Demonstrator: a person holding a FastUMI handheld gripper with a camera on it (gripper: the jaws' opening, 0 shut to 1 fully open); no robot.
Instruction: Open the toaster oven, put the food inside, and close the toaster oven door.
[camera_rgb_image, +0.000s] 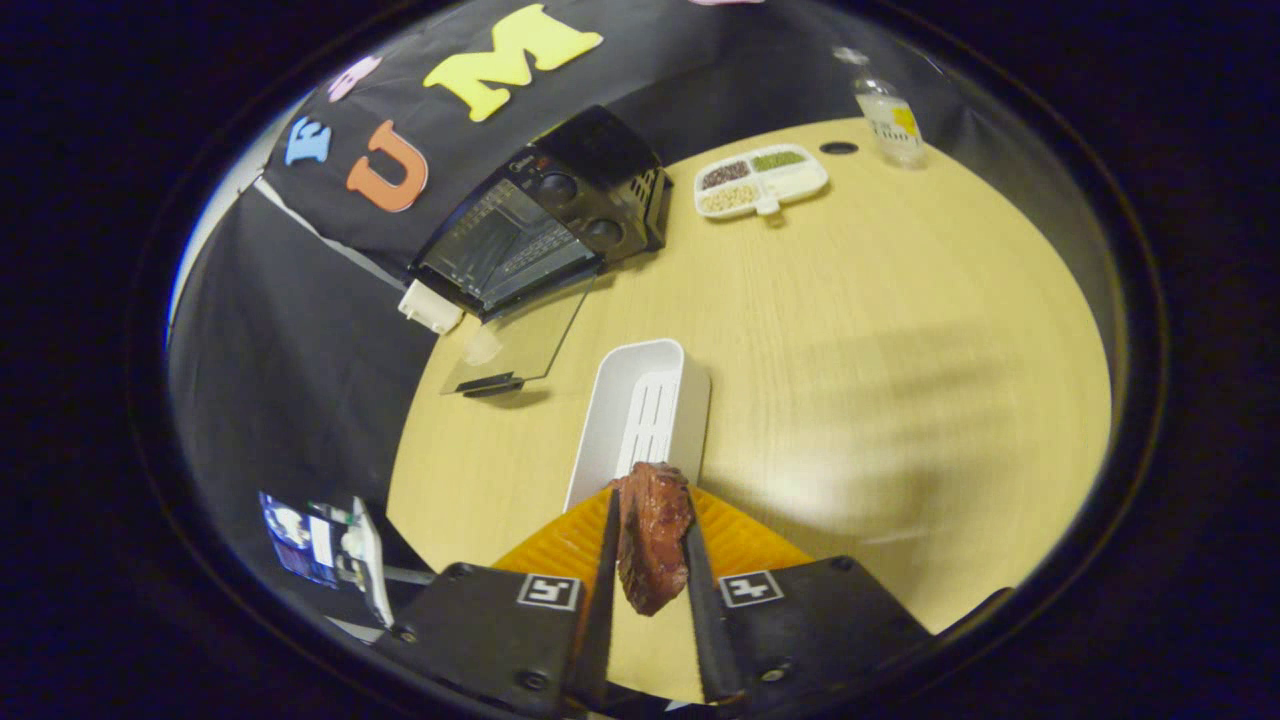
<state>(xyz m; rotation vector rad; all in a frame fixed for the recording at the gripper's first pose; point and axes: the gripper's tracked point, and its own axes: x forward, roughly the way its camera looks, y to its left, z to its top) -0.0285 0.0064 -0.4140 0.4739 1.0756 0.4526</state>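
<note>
Currently, gripper view, items as seen:

- gripper (650, 545): both fingers pressed on the food (652, 535), a dark reddish-brown chunk pinched between them, lifted off the table.
- white bin (640, 420): long, slotted floor, just ahead of the fingers; nothing seen inside. Orange mat (745, 540) under its near end, behind the food.
- toaster oven (545, 235): well beyond the bin, at the table's far edge, against the booth wall. Glass door (520, 340) is down, lying flat toward the bin; cavity w/ rack open.
- white block (430, 307): just beside the oven, at the table edge.
- divided tray (760, 182): grains/beans in compartments, well apart from the oven.
- bottle (888, 118): upright, beyond the tray.
- table (850, 350): light wood, round.
- Step, by judgement: door opening done; food picked; carry to oven is in hand.
- Next move calls for: travel over the bin toward the oven, stay above the flat door, enter the cavity level, release on the rack. Door closing left.
- Pose: gripper held high above the table, tilted down and fwd, fingers pointing along the bin.
</note>
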